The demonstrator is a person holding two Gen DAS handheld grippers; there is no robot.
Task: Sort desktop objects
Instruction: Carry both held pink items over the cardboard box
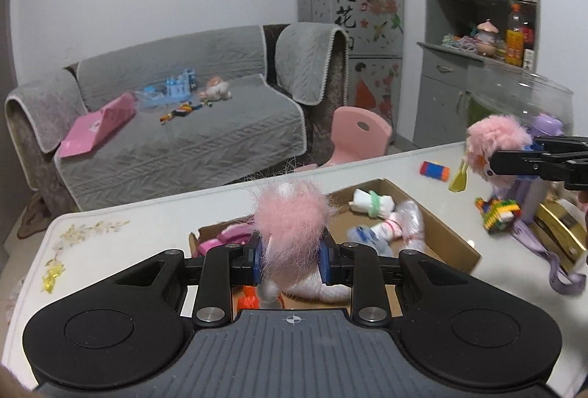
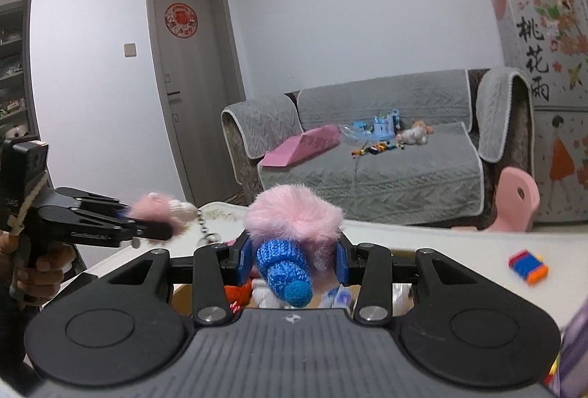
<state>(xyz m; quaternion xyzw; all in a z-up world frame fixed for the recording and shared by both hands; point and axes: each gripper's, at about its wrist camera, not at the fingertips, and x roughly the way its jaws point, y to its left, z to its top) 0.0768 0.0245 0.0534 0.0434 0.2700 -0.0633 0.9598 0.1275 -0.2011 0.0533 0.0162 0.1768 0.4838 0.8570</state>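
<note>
1. Up close, we had the left gripper (image 1: 290,260) clamped on a fluffy pink-and-white plush keychain toy (image 1: 290,225), held up over the open brown cardboard box (image 1: 455,243).
2. Our right gripper (image 2: 294,260) was pinching another pink fuzzy doll with a blue knitted hat (image 2: 284,265), also off the white tabletop (image 1: 121,214).
3. Looked like mid-carry to us; next we'd need to hover each toy over the box, then let go.
4. Further out, a striped block (image 2: 528,265) lay unsorted.
</note>
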